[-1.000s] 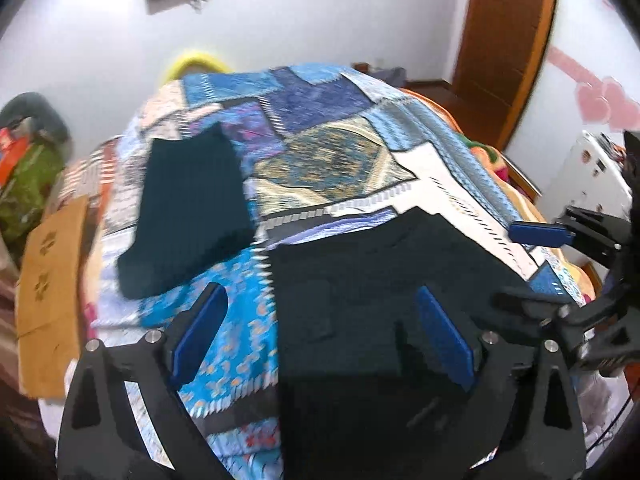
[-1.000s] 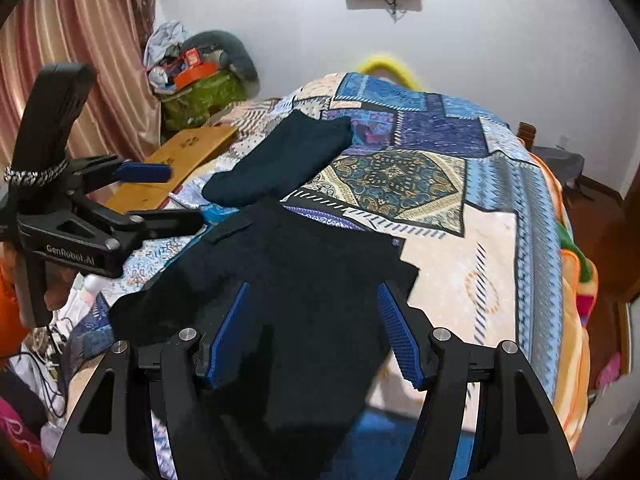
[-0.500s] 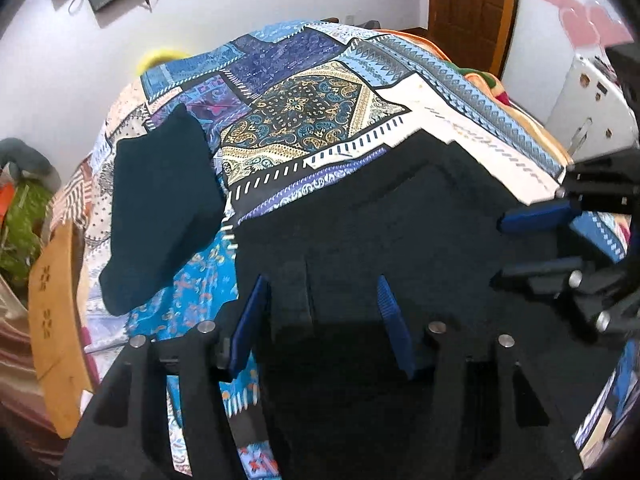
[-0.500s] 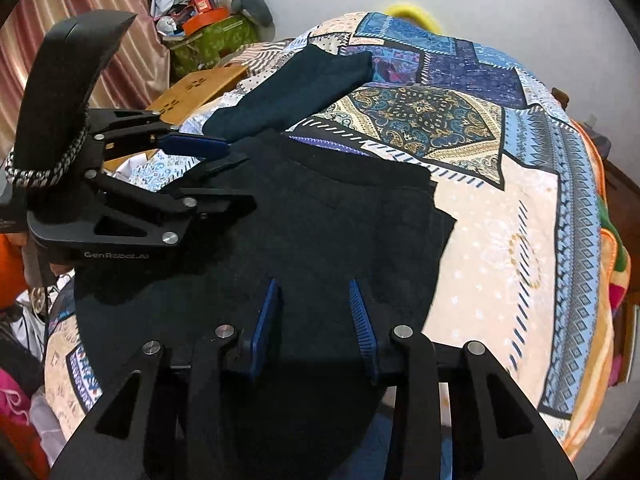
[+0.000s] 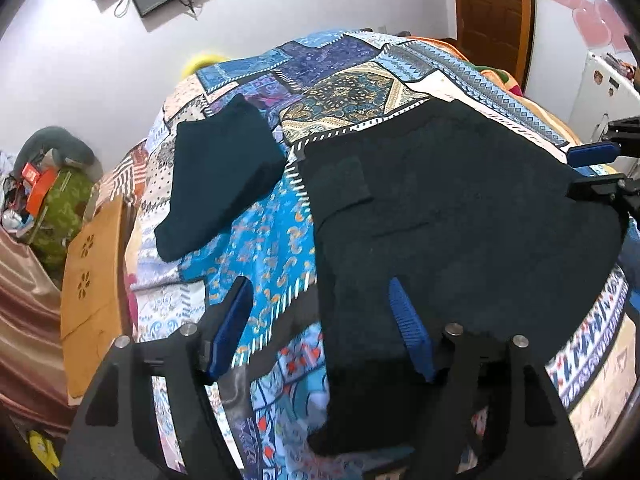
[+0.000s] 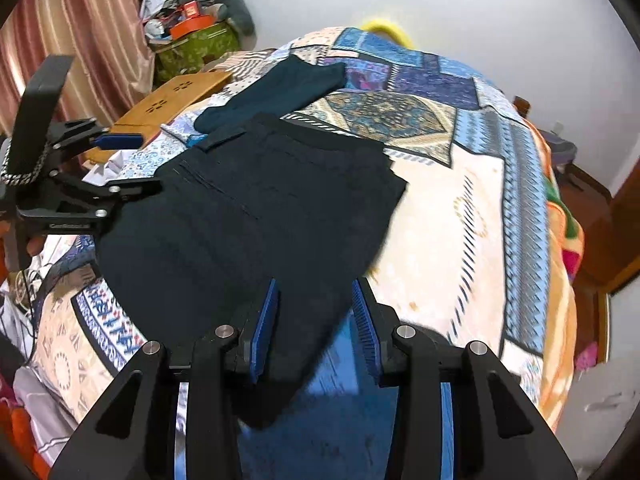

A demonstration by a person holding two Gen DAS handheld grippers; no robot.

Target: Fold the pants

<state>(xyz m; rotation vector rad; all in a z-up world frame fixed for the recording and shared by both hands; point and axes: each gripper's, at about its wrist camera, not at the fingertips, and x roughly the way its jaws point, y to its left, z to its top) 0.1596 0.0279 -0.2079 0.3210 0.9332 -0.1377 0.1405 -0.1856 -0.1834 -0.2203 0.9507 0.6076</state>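
Note:
Black pants [image 5: 460,208] lie spread flat on the patchwork bedspread [image 5: 264,256], waistband toward the far side; they also show in the right wrist view [image 6: 260,208]. My left gripper [image 5: 320,320] is open over the pants' near left edge, its right pad on the fabric. My right gripper [image 6: 314,320] is open, its jaws straddling the pants' near right edge. Each gripper shows in the other's view, the right one [image 5: 600,168] and the left one [image 6: 116,164], both with pads apart.
A folded dark teal garment [image 5: 216,180] lies on the bed beyond the pants, to the left. A wooden board [image 5: 92,264] leans at the bed's left side near cluttered bags [image 6: 192,40]. A door [image 5: 492,12] and a white cabinet [image 5: 600,92] stand on the right.
Both grippers opened wider and drew back from the pants toward the near edge of the bed. The pants now lie flatter and more spread out.

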